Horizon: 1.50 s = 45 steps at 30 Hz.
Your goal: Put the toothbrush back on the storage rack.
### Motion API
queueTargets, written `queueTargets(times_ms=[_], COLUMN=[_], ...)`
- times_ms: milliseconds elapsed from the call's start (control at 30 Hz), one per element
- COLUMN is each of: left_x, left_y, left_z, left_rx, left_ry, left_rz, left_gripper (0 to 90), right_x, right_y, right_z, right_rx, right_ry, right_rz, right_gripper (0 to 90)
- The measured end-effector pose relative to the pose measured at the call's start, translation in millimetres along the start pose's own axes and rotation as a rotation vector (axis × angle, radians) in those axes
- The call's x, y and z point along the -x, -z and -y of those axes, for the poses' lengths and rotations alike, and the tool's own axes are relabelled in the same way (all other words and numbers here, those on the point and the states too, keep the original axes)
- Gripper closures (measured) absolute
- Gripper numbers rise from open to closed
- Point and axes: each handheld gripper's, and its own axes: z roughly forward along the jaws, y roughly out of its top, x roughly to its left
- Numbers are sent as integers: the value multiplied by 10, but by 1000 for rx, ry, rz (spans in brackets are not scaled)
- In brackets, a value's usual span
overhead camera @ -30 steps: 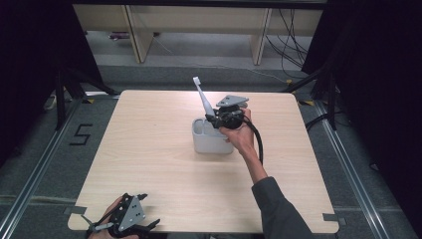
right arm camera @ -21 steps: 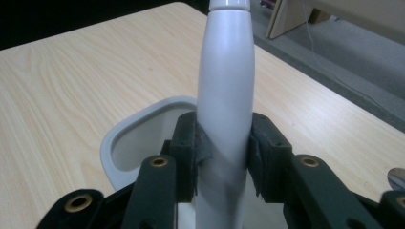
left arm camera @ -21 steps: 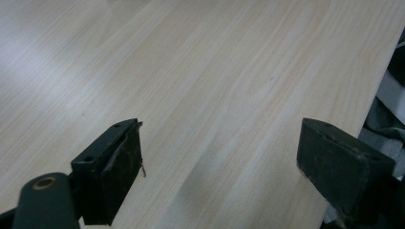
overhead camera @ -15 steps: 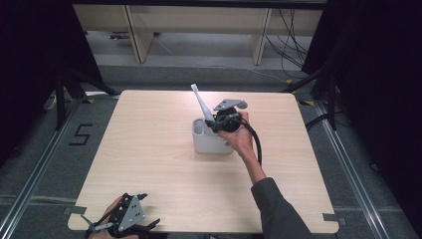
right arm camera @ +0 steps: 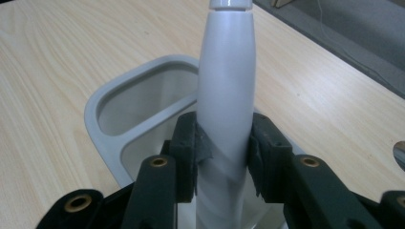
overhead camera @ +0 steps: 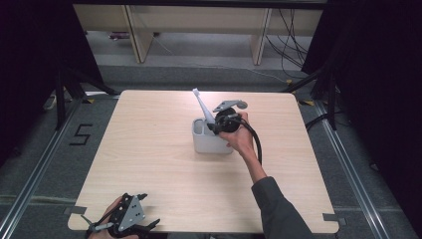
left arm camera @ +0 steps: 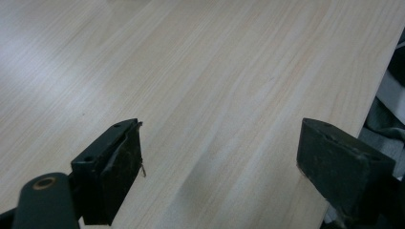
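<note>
over the middle of the counter [overhead camera: 149,164], the right tool [overhead camera: 222,123] is clamped on a white toothbrush-like handle [overhead camera: 204,107], its jaws pressed on both sides of the thick lower body [right arm camera: 224,119]. the handle's bottom end sits in or just above the near compartment of the grey two-compartment holder [overhead camera: 211,142]; whether it touches the holder floor cannot be told. the long axis is tilted, with the thin tip [overhead camera: 195,91] leaning up and toward the far-left of the counter, away from the person's right hand [overhead camera: 239,137], which comes in from the holder's right side. in the right gripper view the second compartment [right arm camera: 143,100] lies beyond and left of the handle and looks empty. judged from this, the coming move turns on that tilt: the handle has to come nearer upright, or drop along its own axis, to seat in the compartment under the tool. the left tool [overhead camera: 124,219] is at the near-left edge of the counter, well apart from the holder, jaws spread wide with nothing between them [left arm camera: 219,162]. the right hand is far nearer the holder.
</note>
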Motion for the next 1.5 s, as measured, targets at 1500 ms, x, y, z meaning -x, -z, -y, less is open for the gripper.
queueTargets(times_ms=[1500], left_x=[14], left_y=[-5], left_z=[-2], left_rx=[0], left_ry=[3], left_rz=[10], left_gripper=[149], right_x=[-34], right_y=[-74], right_z=[-150], right_rx=[-132], right_ry=[89], right_rz=[43], right_gripper=[646])
